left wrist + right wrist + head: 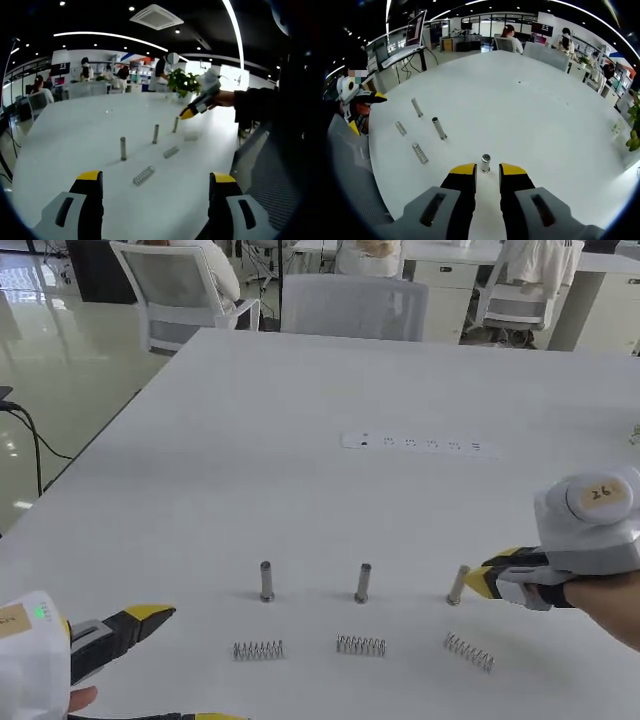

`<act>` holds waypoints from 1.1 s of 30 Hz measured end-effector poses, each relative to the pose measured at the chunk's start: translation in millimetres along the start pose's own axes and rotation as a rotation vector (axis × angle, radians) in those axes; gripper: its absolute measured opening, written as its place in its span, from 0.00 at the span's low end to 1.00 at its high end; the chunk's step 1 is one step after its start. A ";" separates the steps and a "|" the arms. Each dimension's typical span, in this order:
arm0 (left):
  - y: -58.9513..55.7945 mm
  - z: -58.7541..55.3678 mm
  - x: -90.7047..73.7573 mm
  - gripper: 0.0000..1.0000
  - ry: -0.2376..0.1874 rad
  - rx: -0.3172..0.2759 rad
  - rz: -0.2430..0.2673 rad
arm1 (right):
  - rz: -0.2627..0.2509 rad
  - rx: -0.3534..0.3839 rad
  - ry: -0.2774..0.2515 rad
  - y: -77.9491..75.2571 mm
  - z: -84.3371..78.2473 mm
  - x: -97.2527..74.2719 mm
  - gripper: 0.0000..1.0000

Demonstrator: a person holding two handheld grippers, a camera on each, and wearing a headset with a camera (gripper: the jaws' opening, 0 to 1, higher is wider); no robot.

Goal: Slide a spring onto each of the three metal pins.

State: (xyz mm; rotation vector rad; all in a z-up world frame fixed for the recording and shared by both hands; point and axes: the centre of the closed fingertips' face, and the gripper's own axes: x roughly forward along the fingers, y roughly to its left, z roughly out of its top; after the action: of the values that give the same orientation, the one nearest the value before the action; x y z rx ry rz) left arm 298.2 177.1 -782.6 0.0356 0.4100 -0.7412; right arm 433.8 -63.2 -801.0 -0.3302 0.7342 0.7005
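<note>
**Pins stand without springs; right fingers flank the end pin**

Head view: three metal pins stand in a row on the white surface (300,440): left pin (266,581), middle pin (363,583), right pin (457,585). At 6 o'clock of each a spring lies flat, apart from its pin: left spring (259,650), middle spring (361,645), right spring (468,652). The right gripper (472,583) reaches in from 3 o'clock, its tip just beside the right pin. The left gripper (185,665) sits at 7 o'clock, well apart from the row.

Left gripper view: its fingers are spread wide, with the left spring (144,175) ahead at 12 o'clock.

Right gripper view: the fingers stand a narrow gap apart with the right pin (485,163) upright between their tips. The gap is wider than the pin.
</note>
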 end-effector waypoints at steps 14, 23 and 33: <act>1.2 -0.8 1.5 0.84 -0.002 -0.002 -0.003 | 0.071 -0.016 0.051 18.6 -27.4 -6.1 0.16; 1.7 -2.1 0.4 0.84 0.000 -0.001 -0.002 | 0.128 -0.047 0.097 33.7 -41.7 -1.9 0.16; -0.7 -2.5 1.0 0.84 0.000 -0.003 -0.003 | 0.167 -0.088 0.164 44.7 -57.0 6.7 0.14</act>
State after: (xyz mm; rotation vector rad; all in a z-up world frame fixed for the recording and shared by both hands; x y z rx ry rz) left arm 297.6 176.4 -785.3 0.0322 0.4111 -0.7436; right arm 378.4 -56.3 -847.6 -0.4139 0.8954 0.8724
